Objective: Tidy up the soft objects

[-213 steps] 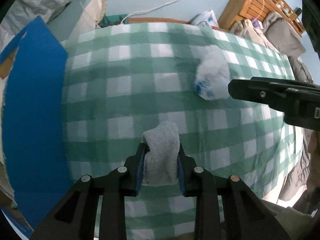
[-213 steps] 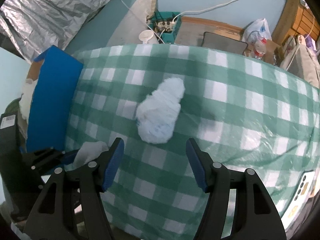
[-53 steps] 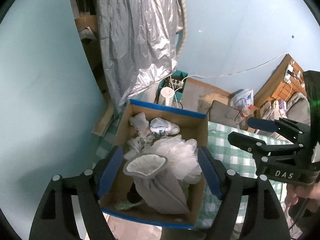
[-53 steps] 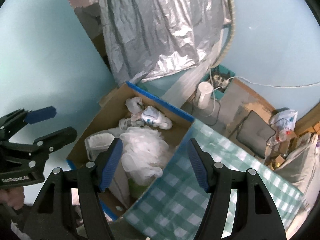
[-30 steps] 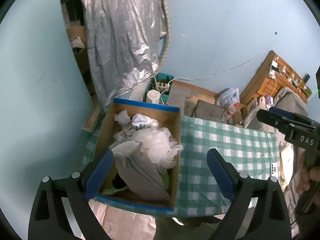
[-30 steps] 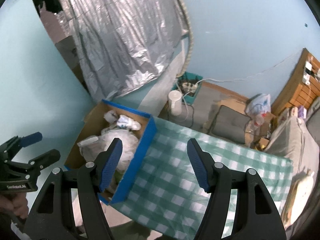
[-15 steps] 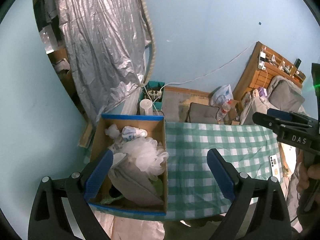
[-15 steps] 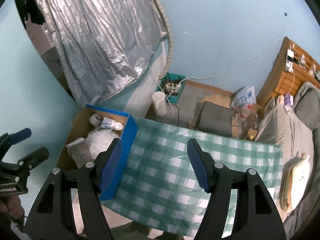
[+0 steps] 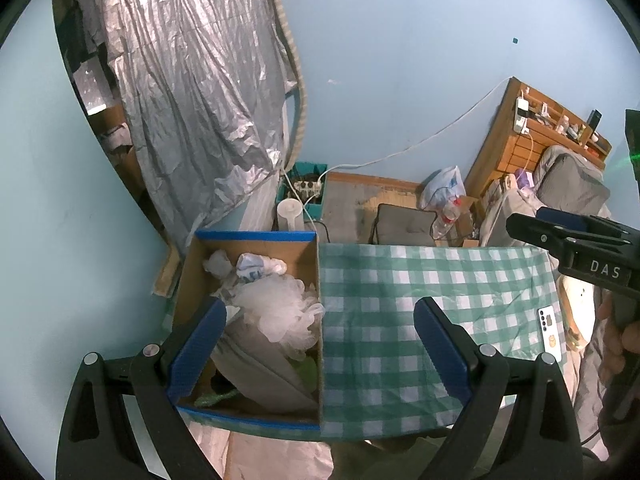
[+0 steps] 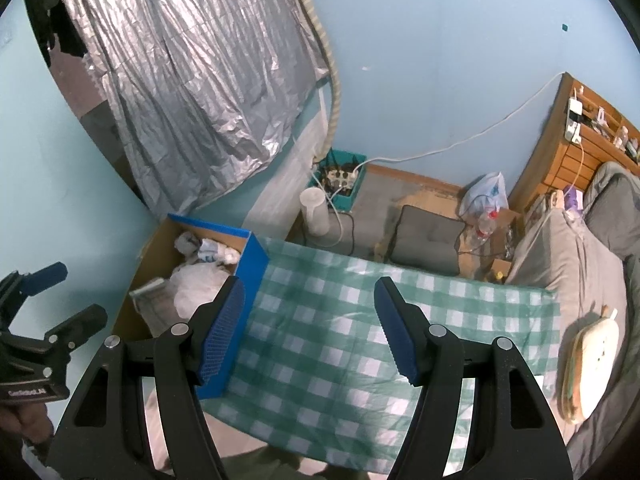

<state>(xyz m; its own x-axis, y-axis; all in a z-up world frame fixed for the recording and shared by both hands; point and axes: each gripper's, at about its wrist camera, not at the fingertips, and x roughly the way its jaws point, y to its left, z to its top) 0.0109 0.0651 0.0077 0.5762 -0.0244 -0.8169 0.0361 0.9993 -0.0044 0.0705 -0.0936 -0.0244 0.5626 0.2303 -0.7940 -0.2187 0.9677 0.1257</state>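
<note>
The green checked table (image 9: 420,320) lies bare from twelve to three o'clock, open for passing, save a phone (image 9: 549,330) near its three-o'clock edge, while at nine o'clock the blue-rimmed cardboard box (image 9: 256,237) stands piled with soft things (image 9: 280,312).

Below the left gripper (image 9: 316,344), the box (image 9: 256,237) sits against the left edge of the checked tablecloth (image 9: 420,280), with a mesh sponge (image 9: 280,312) piled inside. Beyond the right gripper (image 10: 310,320), a cushion (image 10: 428,240) lies behind the cloth on the floor, and a phone (image 9: 548,330) lies at the cloth's right edge.
</note>
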